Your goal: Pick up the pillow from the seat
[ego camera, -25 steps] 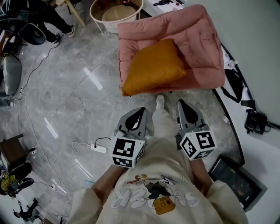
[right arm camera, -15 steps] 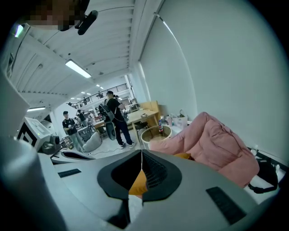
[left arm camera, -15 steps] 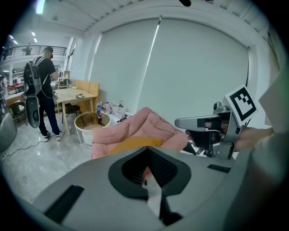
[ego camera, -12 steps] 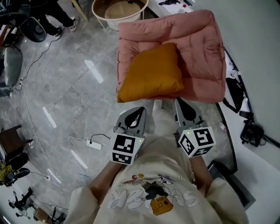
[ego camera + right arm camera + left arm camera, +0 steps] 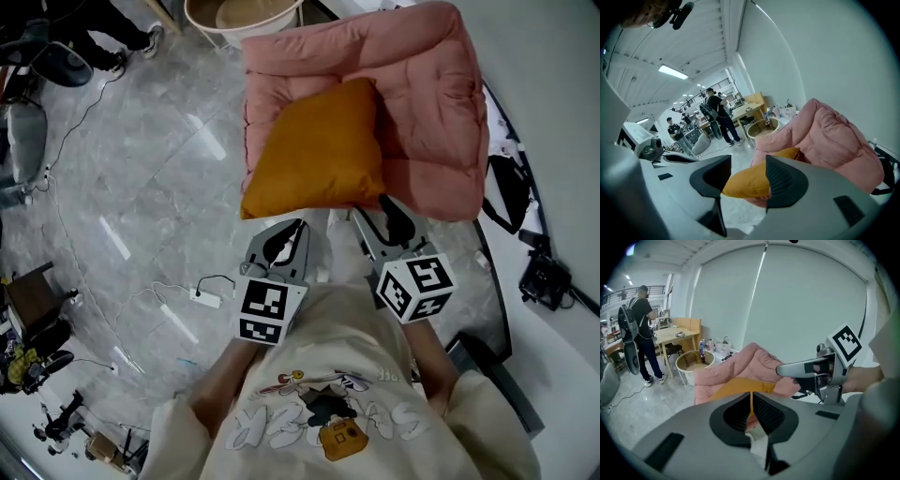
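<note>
Orange pillow (image 5: 319, 150) on pink seat (image 5: 431, 94), long axis near-left to far-right, left hand-held gripper (image 5: 296, 225) closed, right hand-held gripper (image 5: 380, 208) jaws just opening, nothing between.

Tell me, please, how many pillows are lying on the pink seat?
1. The orange pillow lies on the near part of the pink seat, toward the left in the head view. No other shows, though the seat's folds could hide one.

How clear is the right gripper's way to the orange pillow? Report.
Probably yes: the right gripper, its jaws just opening and empty, points at the pillow close ahead; nothing stands between.
</note>
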### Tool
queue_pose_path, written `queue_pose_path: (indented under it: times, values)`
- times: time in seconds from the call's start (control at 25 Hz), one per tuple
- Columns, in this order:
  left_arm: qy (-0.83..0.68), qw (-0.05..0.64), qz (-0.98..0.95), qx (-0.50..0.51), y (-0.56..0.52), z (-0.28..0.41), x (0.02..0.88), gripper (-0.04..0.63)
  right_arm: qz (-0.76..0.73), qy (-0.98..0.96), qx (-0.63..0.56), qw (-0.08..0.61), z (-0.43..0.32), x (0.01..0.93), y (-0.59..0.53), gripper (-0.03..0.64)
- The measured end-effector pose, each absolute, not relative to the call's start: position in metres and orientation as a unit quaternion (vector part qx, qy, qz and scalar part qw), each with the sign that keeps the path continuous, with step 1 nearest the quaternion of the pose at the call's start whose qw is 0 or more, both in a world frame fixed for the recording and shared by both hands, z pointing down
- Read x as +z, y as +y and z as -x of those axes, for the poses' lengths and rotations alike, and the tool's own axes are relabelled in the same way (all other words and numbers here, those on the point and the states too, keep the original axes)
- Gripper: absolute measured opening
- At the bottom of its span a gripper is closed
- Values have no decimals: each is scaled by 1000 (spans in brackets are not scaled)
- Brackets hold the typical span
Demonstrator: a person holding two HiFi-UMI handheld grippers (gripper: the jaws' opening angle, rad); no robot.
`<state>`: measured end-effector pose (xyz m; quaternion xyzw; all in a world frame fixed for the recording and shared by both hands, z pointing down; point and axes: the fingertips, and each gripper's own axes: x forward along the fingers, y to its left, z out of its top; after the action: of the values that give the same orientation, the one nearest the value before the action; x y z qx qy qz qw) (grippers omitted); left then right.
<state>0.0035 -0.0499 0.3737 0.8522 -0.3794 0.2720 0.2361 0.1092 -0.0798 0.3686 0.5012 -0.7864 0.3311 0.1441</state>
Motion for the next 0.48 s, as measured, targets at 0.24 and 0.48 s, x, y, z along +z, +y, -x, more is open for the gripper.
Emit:
queue_pose_path:
  times: [0.24,0.48]
  values:
    - [-379,240,-845,292,-52,-17,384,42,-480,-786,339,191,-120,396,-81,392]
    - [-338,258,-846,323,-42,-37,410,153,-455,-797,343,202,-131,416,-89,482]
